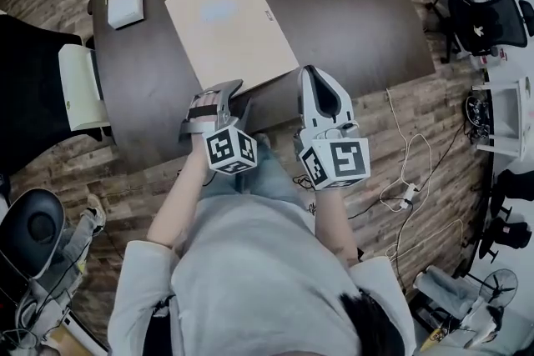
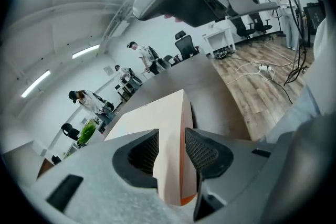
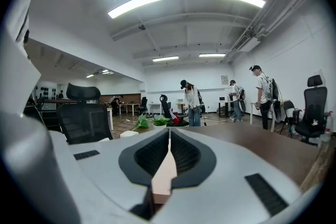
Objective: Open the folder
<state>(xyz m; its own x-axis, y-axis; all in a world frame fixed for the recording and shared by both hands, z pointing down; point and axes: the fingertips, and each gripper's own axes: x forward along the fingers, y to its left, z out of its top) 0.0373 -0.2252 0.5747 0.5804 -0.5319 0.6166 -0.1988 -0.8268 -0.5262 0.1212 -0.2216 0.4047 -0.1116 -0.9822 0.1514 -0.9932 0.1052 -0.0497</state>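
**A Folder Ready to Be Opened**

The folder (image 1: 229, 29) lies closed on the dark counter (image 1: 359, 4), with its near edge close to the counter's edge. Its thin edge at the near right corner is pinched tight by the jaws of the right gripper (image 3: 169, 157). It cannot be told whether only one layer or the whole folder is pinched there. The jaws of the left gripper (image 2: 171, 152) are spread apart. The near left corner of the folder is seen between them, but it is not squeezed (a bit of orange shows under the cover there).

To do this step well, only the top cover should be caught by the left jaws, not the whole folder. The jaws are best slid a little further over the corner and then closed softly. The bottom part should be kept down while the cover is lifted slowly and swung over. If both layers were grabbed, the folder would likely be picked up whole and stay shut.
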